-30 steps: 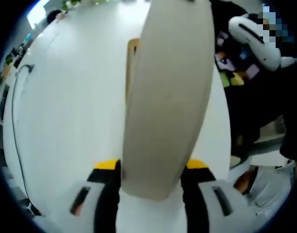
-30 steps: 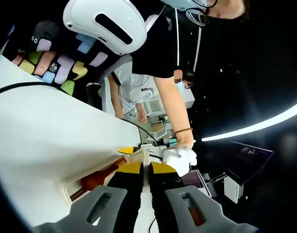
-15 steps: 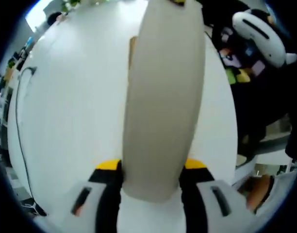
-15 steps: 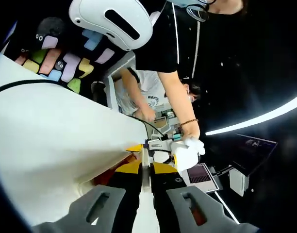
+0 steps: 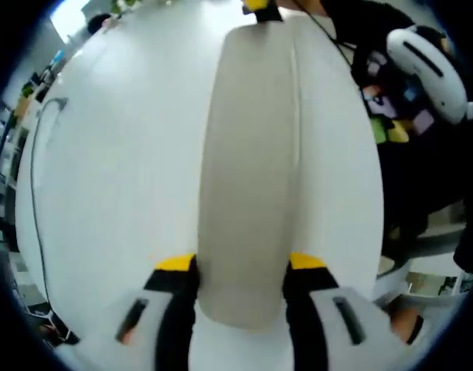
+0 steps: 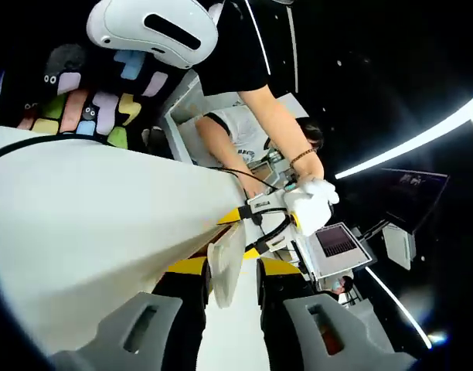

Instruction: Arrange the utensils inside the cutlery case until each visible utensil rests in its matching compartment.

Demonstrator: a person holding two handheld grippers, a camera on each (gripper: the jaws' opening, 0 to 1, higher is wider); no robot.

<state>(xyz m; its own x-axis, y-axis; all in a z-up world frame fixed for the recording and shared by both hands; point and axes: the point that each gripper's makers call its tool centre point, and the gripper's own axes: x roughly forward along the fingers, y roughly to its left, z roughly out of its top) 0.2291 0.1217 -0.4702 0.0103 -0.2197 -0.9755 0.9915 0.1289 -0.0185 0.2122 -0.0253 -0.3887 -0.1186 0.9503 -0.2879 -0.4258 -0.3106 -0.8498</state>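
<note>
- The left gripper (image 5: 238, 272) is clamped on the near end of the cutlery case (image 5: 256, 170), a long cream shell whose long axis runs straight away from the jaws over the white table (image 5: 120, 178).
- The right gripper (image 6: 233, 272) pinches a thin cream edge, seemingly the case's far end; its yellow tip shows at the top of the left gripper view.
- So the case hangs between both grippers, endwise to each.
- No utensils are visible; I'd guess it must be set flat first.

Bright, soft, motion-blurred views; strong fisheye bending; dark background at right.
</note>
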